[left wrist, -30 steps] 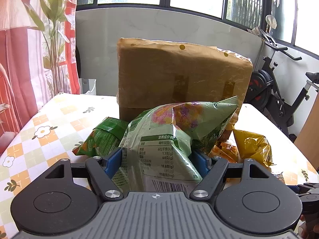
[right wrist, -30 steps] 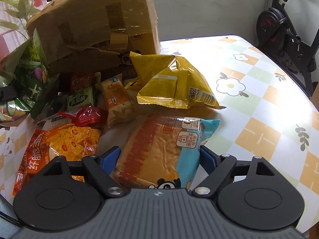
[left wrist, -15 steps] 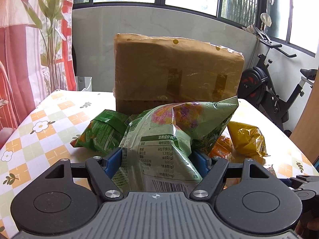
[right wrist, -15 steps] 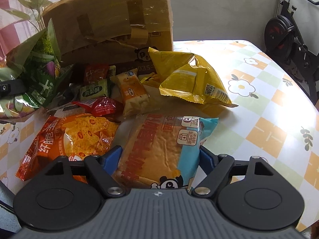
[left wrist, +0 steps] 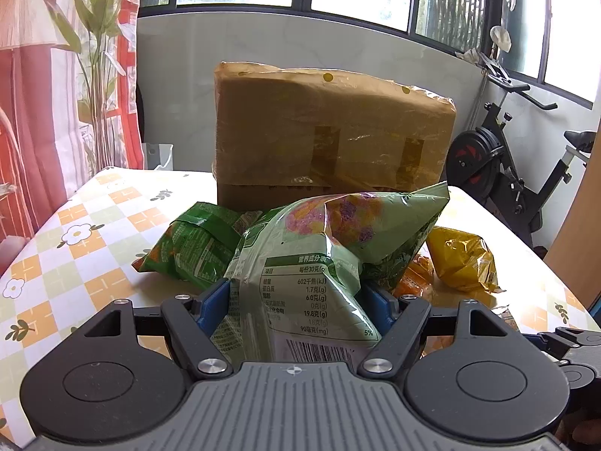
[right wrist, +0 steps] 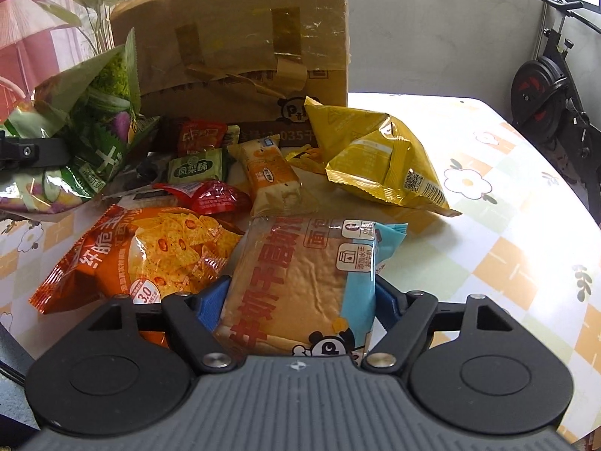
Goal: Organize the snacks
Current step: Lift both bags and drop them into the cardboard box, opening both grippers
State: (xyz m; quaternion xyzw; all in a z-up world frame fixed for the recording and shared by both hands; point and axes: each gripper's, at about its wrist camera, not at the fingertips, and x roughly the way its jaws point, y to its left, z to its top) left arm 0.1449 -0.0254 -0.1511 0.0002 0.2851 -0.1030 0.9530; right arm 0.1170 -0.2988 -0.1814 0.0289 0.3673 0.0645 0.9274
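Left gripper point(left wrist: 295, 300): blue pads clamped on both sides of the pale green snack bag point(left wrist: 323, 263), nutrition panel and barcode facing the camera. The bag is held up off the tabletop point(left wrist: 94, 248), in front of the taped cardboard box point(left wrist: 330, 135) that stands toward the far edge. A darker green bag point(left wrist: 191, 248) lies on the cloth just left of the held one; a crumpled yellow bag point(left wrist: 464, 259) lies to its right.

Right gripper point(right wrist: 296, 304): jaws closing, with the bread packet point(right wrist: 308, 282) (tan with a blue end) between the pads. The pads sit at the packet's sides; whether they already press on it cannot be told. The packet lies flat on the tabletop at the near edge. Touching its left side is an orange chip bag point(right wrist: 150, 255). Beyond it lie a small orange-and-white pack point(right wrist: 272, 176), a red pack point(right wrist: 214, 197) and a small green pack point(right wrist: 195, 167), clustered against the foot of the box. The yellow bag lies to the right of the cluster, toward the right edge.
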